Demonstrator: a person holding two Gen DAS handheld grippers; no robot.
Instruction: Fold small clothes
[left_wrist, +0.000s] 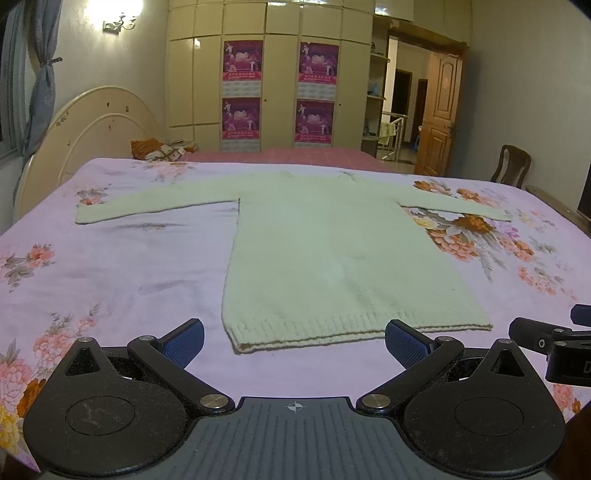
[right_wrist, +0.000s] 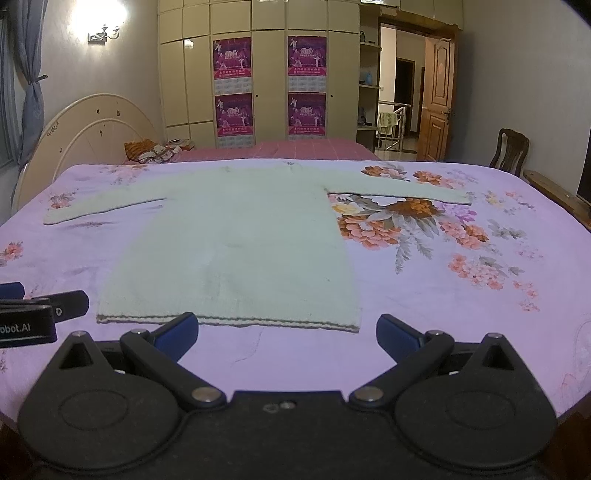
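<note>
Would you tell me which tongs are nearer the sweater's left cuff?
Left tongs, at the hem's left end; right tongs sit at its right corner, farther from the cuff.

Dim indoor lighting; a wall lamp (left_wrist: 120, 16) at upper left produces blown-out glare. Fisheye distortion curves straight edges, corners vignette dark, and focus is slightly soft.

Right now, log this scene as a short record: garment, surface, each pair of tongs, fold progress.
garment: pale green knit sweater, flat, both sleeves spread out, ribbed hem nearest the cameras
surface: lilac floral sheet
left tongs: open, empty, just short of the hem
right tongs: open, empty, by the hem's right end
fold progress: none yet
background: wardrobe with posters, wooden chair
</note>
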